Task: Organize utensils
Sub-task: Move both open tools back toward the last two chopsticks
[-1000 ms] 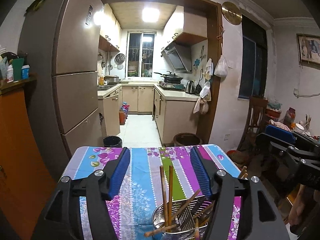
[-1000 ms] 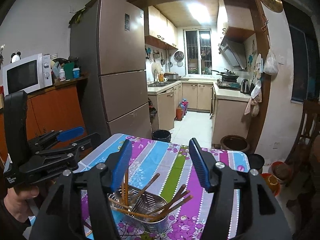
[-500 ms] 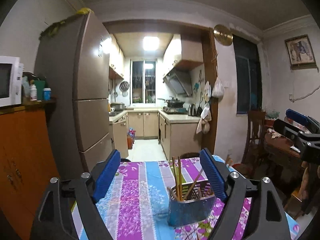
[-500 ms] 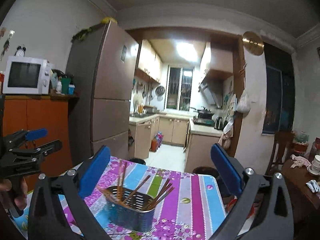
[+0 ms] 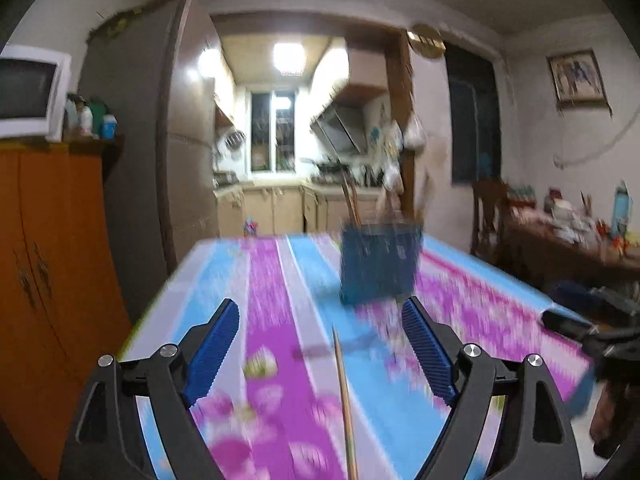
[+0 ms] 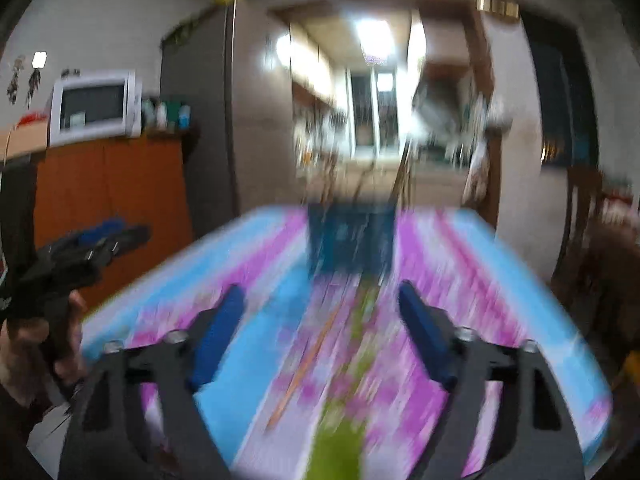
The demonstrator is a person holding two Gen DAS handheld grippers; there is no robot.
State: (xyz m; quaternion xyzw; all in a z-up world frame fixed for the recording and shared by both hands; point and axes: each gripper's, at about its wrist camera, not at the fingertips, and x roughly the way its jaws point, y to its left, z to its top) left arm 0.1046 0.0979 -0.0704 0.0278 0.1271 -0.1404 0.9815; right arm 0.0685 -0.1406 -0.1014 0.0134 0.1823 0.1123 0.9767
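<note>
Left wrist view: holder [image 5: 380, 260] w/ chopsticks was right under the cam a sec ago; now it sits far down the tablecloth [image 5: 280, 320], well ahead of the left gripper [image 5: 320, 348]. Gripper has dropped low & pulled back toward the near table edge, jaws spread wide, nothing clamped. One loose chopstick [image 5: 345, 400] lies on the cloth between the jaws, pointing at the holder – prob. the next pick. Open cloth all around it; table's left edge near the orange cabinet [image 5: 52, 260].

Right wrist view: heavy blur. Right gripper [image 6: 320, 332] also low now, holder [image 6: 352, 240] well ahead at the far edge. Jaws closing but nothing gripped; the loose chopstick [image 6: 304, 364] lies on the cloth between them, not pressed. Left gripper [image 6: 92, 248] is off to the holder's left, well apart, so little risk of clash.
</note>
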